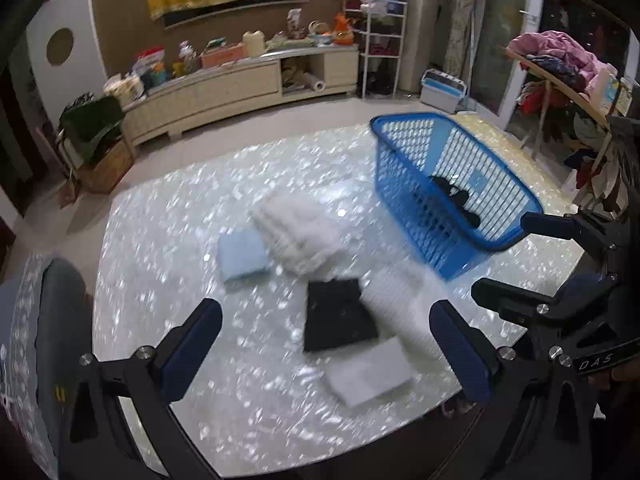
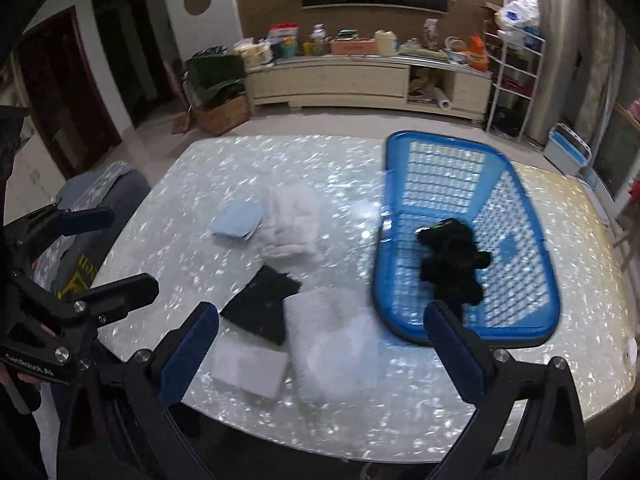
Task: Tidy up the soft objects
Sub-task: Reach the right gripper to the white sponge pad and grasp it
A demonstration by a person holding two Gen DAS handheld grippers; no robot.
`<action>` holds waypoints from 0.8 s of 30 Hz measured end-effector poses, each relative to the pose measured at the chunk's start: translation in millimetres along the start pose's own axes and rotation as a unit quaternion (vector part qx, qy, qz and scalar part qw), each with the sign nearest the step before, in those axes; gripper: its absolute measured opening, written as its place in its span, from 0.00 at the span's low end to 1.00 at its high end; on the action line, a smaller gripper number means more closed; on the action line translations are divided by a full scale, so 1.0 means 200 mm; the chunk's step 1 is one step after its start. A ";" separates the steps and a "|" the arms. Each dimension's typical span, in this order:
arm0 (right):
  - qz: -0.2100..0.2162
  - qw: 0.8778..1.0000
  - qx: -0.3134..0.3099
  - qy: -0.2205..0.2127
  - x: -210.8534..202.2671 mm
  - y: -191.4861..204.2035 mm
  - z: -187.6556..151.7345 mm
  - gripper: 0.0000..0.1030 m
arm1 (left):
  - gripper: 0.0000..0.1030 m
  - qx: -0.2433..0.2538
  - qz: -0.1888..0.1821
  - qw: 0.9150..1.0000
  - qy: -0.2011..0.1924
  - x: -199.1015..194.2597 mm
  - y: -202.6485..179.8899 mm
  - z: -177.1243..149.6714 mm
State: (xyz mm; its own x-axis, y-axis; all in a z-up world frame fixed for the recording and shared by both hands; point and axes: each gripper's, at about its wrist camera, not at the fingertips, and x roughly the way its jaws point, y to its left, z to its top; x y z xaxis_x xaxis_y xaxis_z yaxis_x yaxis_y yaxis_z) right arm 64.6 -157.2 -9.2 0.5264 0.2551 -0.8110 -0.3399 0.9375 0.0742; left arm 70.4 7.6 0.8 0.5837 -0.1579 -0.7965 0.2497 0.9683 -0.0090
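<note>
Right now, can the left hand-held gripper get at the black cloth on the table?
Probably yes. The left hand-held gripper is open and empty, the black cloth lies flat just ahead of it, and nothing stands between them.

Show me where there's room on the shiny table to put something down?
Bare tabletop lies along the far edge of the glittery white table, behind the pale blue folded cloth, and along its left side. Crowded: the middle, with the fluffy white cloth, black folded cloth and blue plastic basket.
</note>
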 end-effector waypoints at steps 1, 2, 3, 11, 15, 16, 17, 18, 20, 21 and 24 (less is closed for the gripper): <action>0.003 1.000 -0.004 0.004 0.02 0.02 0.00 1.00 | 1.00 -0.004 0.003 1.000 0.004 0.00 0.03 -0.03; 0.006 1.000 -0.008 0.007 0.04 0.04 -0.01 1.00 | 1.00 -0.008 0.004 1.000 0.008 0.00 0.05 -0.06; 0.010 1.000 -0.012 0.011 0.05 0.06 -0.02 1.00 | 1.00 -0.011 0.006 1.000 0.013 0.00 0.07 -0.09; 0.047 0.997 -0.013 0.060 0.20 0.20 -0.07 1.00 | 1.00 -0.045 0.017 0.998 0.041 0.03 0.21 -0.30; 0.062 0.994 -0.012 0.088 0.29 0.24 -0.12 1.00 | 1.00 -0.052 0.024 0.996 0.062 0.09 0.26 -0.39; 0.065 0.993 -0.018 0.095 0.31 0.26 -0.12 1.00 | 1.00 -0.052 0.026 0.996 0.066 0.10 0.27 -0.42; 0.068 0.992 -0.023 0.099 0.32 0.28 -0.13 1.00 | 1.00 -0.052 0.026 0.996 0.070 0.12 0.28 -0.44; 0.070 0.992 -0.030 0.103 0.33 0.30 -0.14 1.00 | 1.00 -0.054 0.026 0.996 0.073 0.13 0.29 -0.46; 0.072 0.990 -0.046 0.107 0.36 0.32 -0.15 1.00 | 1.00 -0.057 0.026 0.995 0.078 0.15 0.31 -0.49; 0.073 0.990 -0.055 0.110 0.38 0.34 -0.15 1.00 | 1.00 -0.059 0.026 0.995 0.081 0.16 0.32 -0.51; 0.082 0.985 -0.098 0.119 0.42 0.37 -0.16 1.00 | 1.00 -0.062 0.027 0.994 0.089 0.19 0.34 -0.55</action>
State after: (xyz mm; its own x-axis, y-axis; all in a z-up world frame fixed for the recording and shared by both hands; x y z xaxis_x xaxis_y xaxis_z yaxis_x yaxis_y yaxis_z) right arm 59.0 -73.9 -89.8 0.2620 0.3135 -0.9127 -0.5611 0.8190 0.1203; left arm 24.2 88.7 -96.2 0.4454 -0.0784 -0.8919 0.1170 0.9927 -0.0288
